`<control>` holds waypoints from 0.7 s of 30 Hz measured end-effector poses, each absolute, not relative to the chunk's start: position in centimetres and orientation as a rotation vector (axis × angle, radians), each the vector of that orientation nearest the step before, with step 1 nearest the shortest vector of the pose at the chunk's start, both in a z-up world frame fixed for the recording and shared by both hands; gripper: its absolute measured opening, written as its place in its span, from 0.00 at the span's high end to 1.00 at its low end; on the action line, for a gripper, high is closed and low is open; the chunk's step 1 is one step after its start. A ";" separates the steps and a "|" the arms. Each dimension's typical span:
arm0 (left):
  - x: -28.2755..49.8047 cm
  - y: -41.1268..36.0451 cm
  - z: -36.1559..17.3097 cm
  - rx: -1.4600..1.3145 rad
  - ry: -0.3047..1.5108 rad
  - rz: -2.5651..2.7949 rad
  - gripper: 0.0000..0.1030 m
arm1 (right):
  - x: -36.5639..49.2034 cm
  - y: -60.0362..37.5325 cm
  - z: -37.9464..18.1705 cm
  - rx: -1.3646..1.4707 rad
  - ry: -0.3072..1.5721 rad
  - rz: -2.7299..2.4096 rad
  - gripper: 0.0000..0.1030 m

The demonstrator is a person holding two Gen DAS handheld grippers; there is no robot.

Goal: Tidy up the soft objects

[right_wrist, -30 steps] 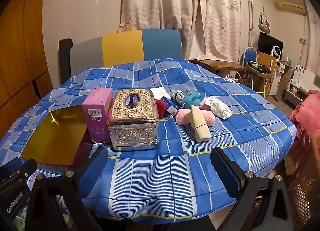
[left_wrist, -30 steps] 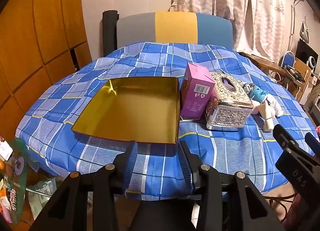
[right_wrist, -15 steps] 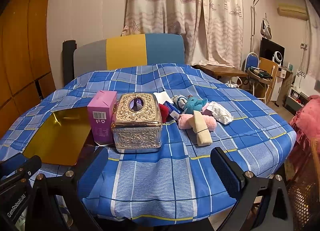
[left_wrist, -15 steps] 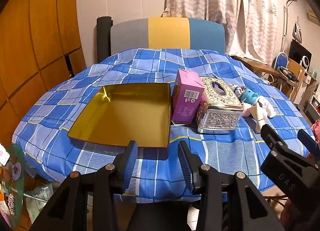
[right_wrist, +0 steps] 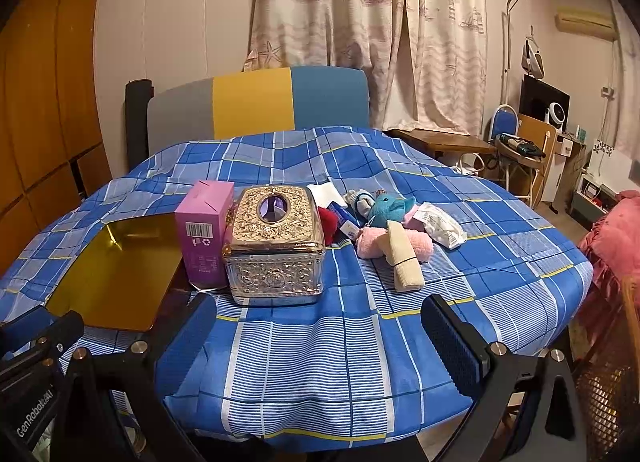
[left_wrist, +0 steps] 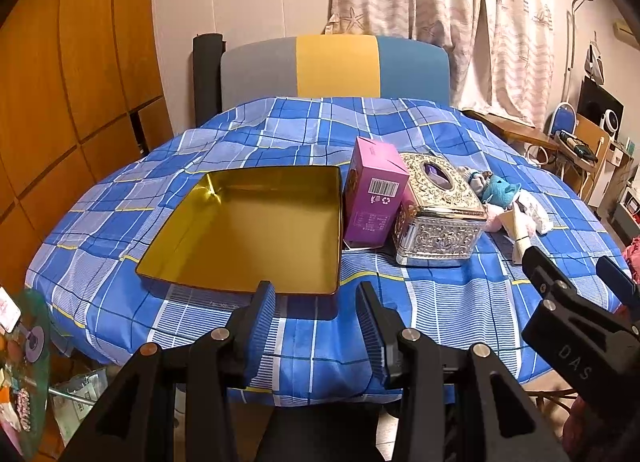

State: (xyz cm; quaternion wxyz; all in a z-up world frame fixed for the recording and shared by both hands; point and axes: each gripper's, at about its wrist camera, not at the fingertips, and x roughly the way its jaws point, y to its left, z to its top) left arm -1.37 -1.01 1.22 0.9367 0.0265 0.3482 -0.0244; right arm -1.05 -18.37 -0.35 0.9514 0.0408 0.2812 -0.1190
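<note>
A pile of soft things lies right of centre on the blue checked table: a teal plush toy (right_wrist: 386,208), a pink rolled cloth (right_wrist: 370,243), a beige roll (right_wrist: 403,260), a white packet (right_wrist: 440,224) and a red plush (right_wrist: 329,219). The teal plush also shows in the left wrist view (left_wrist: 498,190). An empty gold tin tray (left_wrist: 256,230) sits at the left. My left gripper (left_wrist: 316,302) is open and empty at the table's near edge, in front of the tray. My right gripper (right_wrist: 320,322) is wide open and empty, short of the pile.
A pink carton (left_wrist: 374,192) and an ornate silver tissue box (right_wrist: 274,244) stand between tray and pile. A tricolour chair back (right_wrist: 256,102) is behind the table. A side table (right_wrist: 440,140), chairs and shelves stand at the right.
Both grippers have pulled back and risen a little, so the table looks farther and more of the room shows. Nothing on the table has moved.
</note>
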 end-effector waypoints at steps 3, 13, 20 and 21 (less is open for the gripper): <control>-1.3 -0.9 1.2 0.053 0.711 -0.049 0.59 | -1.0 -18.4 -0.4 0.084 0.574 -0.243 0.00; -1.4 -0.9 1.2 0.054 0.714 -0.047 0.59 | -1.0 -18.5 -0.5 0.087 0.578 -0.243 0.00; -1.4 -1.0 1.2 0.058 0.715 -0.046 0.59 | -1.1 -18.5 -0.6 0.087 0.582 -0.241 0.00; -1.4 -1.0 1.2 0.058 0.715 -0.046 0.59 | -1.0 -18.5 -0.6 0.087 0.582 -0.242 0.00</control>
